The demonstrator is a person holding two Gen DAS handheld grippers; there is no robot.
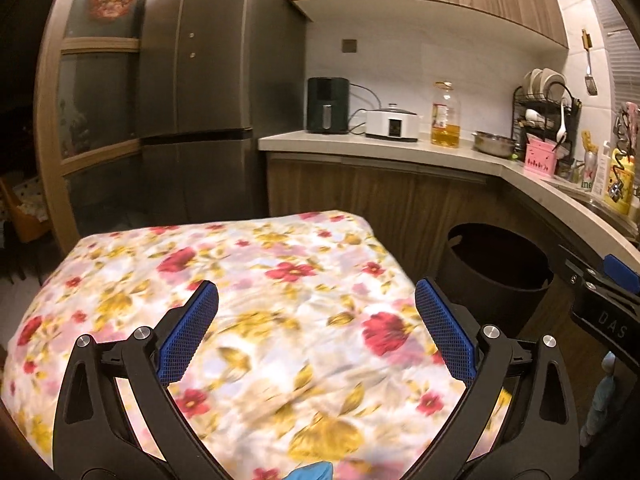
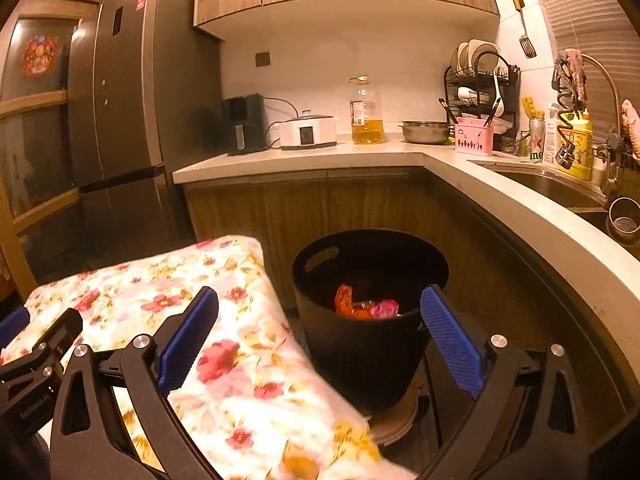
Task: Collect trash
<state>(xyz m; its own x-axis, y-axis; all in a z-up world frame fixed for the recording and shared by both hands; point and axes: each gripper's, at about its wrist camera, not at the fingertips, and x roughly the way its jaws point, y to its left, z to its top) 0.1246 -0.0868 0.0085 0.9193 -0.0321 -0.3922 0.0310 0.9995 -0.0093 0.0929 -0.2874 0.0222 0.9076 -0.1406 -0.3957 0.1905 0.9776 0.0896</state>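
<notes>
A black round bin point(image 2: 370, 292) stands on the floor right of a table covered with a floral cloth point(image 2: 224, 344). Inside it lie orange point(image 2: 347, 302) and pink point(image 2: 385, 307) wrappers. My right gripper point(image 2: 320, 320) is open and empty, held above the table's right edge and the bin. My left gripper point(image 1: 316, 320) is open and empty above the floral cloth point(image 1: 248, 292). The bin also shows in the left wrist view point(image 1: 496, 272), its inside dark. The right gripper's body shows at the right edge of the left wrist view point(image 1: 604, 296); the left one's at the left edge of the right wrist view point(image 2: 36, 352).
An L-shaped counter point(image 2: 460, 168) wraps behind and right of the bin, with an air fryer point(image 2: 244, 124), cooker point(image 2: 307, 131), oil bottle point(image 2: 366, 112), steel bowl point(image 2: 426, 131), dish rack point(image 2: 482, 80) and sink point(image 2: 552, 188). A fridge point(image 2: 128, 112) stands at the left.
</notes>
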